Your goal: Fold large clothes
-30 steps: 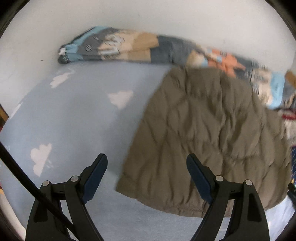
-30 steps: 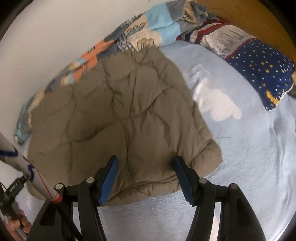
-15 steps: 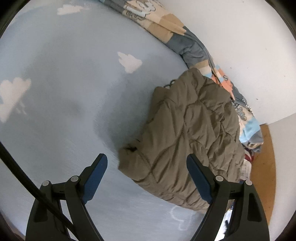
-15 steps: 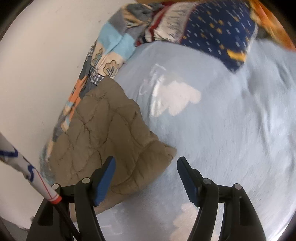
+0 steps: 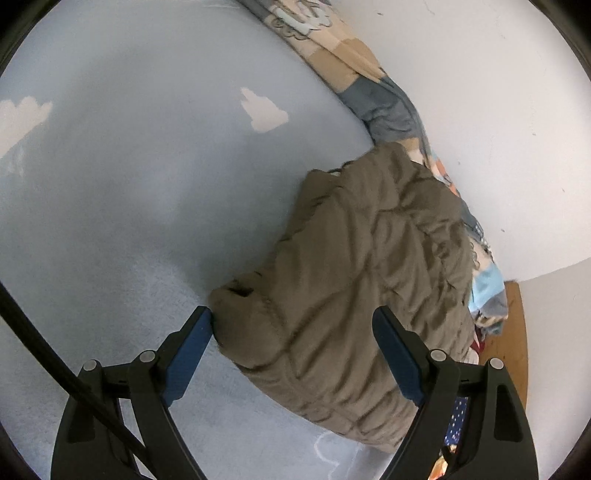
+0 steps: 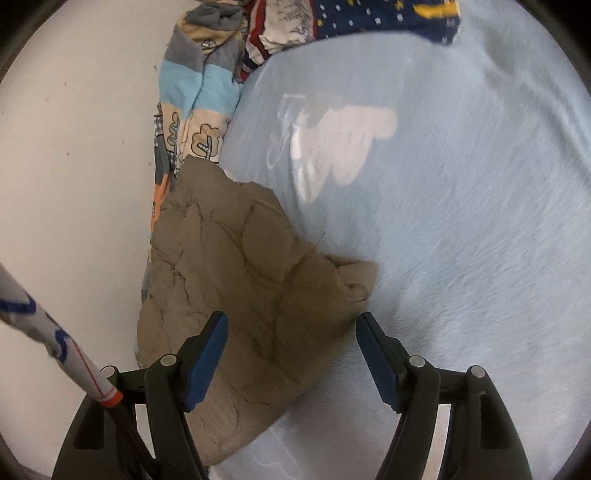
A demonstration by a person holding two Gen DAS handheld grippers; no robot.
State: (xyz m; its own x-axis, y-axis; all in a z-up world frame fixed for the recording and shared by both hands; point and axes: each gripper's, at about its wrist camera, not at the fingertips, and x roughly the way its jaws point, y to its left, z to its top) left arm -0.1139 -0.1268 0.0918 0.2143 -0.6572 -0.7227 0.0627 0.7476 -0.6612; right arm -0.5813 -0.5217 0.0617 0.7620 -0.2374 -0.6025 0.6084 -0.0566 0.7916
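Observation:
A folded olive-brown quilted jacket (image 5: 362, 266) lies on the light blue bed sheet (image 5: 129, 192) beside the wall. My left gripper (image 5: 295, 332) is open and empty, its jaws straddling the jacket's near corner, just above it. The jacket also shows in the right wrist view (image 6: 236, 280). My right gripper (image 6: 290, 332) is open and empty, hovering over the jacket's other near corner.
A patchwork blanket (image 5: 373, 92) runs along the white wall (image 5: 498, 110), also seen in the right wrist view (image 6: 195, 96). A navy star pillow (image 6: 384, 18) lies at the bed's head. A wooden headboard (image 5: 509, 332) stands at the right. The sheet has white cloud prints (image 6: 340, 140).
Both grippers have swung apart and turned, each now over an opposite near corner of the jacket. The jaws stayed open. The jacket has not moved.

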